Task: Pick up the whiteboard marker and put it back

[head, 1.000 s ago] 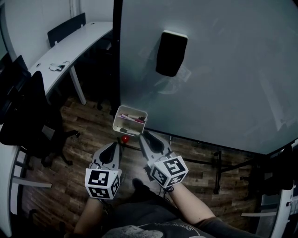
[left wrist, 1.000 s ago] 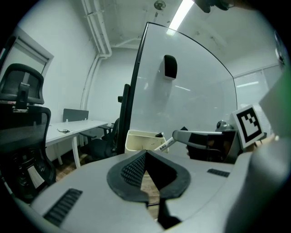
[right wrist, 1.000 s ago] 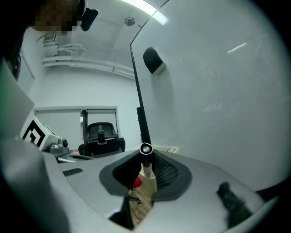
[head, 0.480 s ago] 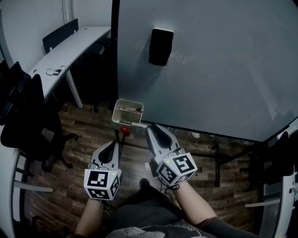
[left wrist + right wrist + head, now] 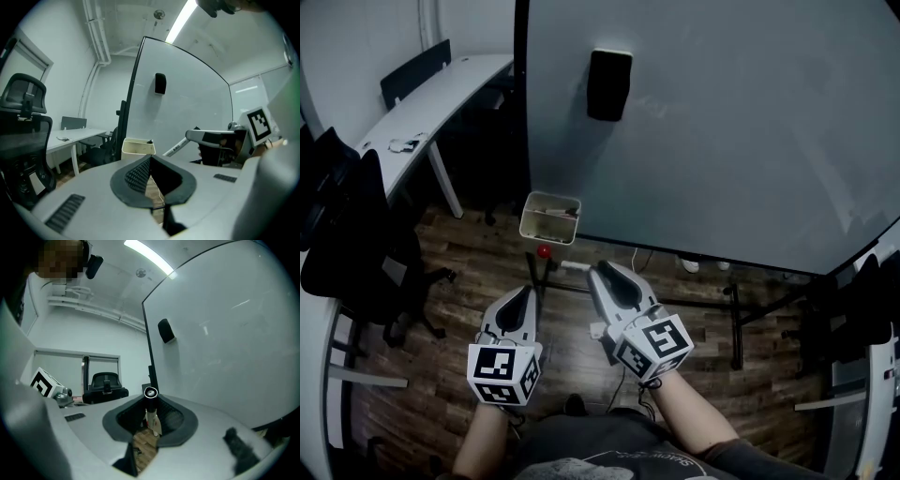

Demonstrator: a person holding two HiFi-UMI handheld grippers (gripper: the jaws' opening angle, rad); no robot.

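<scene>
My right gripper (image 5: 598, 274) is shut on a whiteboard marker (image 5: 150, 409), a white barrel with a dark cap that sticks out past the fingertips. Its white end (image 5: 575, 267) shows left of the jaws in the head view, and the whole marker (image 5: 179, 146) points toward the cream pen box (image 5: 550, 217) in the left gripper view. That box (image 5: 138, 146) hangs at the whiteboard's lower left corner with several pens inside, a short gap beyond the marker. My left gripper (image 5: 523, 293) is shut with nothing in it, lower and to the left, beside the right one.
The large whiteboard (image 5: 722, 122) fills the upper right, with a black eraser (image 5: 609, 84) stuck on it. A red knob (image 5: 544, 251) sits under the box on the board's stand. A white desk (image 5: 422, 112) and black office chairs (image 5: 352, 234) stand at the left on the wood floor.
Both grippers have drawn back from the board. The gap between the marker's tip and the pen box has widened. The marker stays gripped in the right gripper.
</scene>
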